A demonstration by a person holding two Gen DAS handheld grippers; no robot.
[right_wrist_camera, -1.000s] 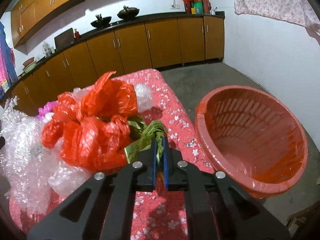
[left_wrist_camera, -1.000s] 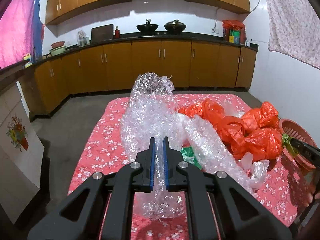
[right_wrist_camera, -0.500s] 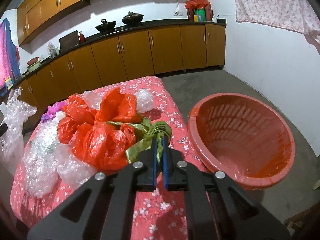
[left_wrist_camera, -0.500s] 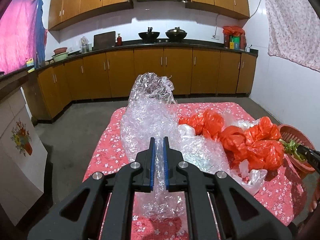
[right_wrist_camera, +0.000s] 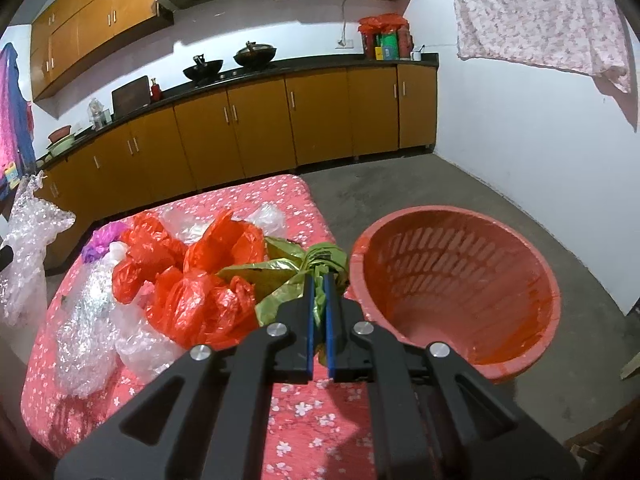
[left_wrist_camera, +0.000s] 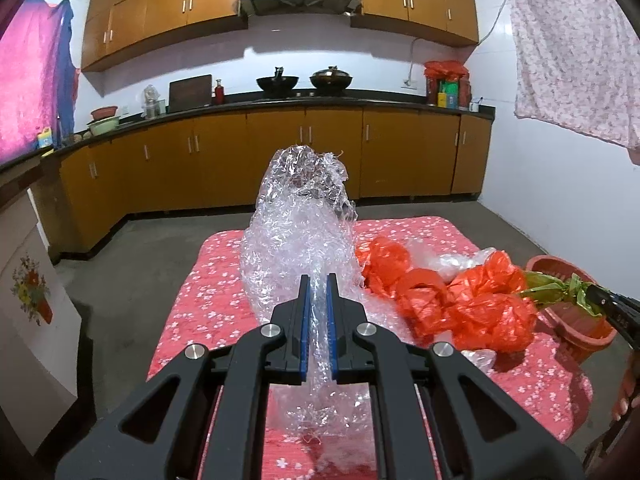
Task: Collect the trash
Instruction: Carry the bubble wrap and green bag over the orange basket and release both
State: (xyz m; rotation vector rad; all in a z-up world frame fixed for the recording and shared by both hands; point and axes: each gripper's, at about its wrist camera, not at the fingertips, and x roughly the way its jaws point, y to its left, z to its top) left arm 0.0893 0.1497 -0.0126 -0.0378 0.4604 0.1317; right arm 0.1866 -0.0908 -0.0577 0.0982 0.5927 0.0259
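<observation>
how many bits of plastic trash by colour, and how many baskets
The crumpled pieces overlap, so counts are approximate.
clear bubble wrap: 2
clear bags: about 3
orange-red bags: about 3
green bag: 1
purple bag: 1
red basket: 1
total: about 11

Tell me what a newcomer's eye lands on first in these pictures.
A tall crumpled bubble wrap clamped in the left hand-held gripper fills the middle of the left view. Right of it, bright orange plastic bags are heaped on the pink floral tablecloth. Beside the table stands an empty red basket, the right hand-held gripper pinching a green bag near its rim.
</observation>
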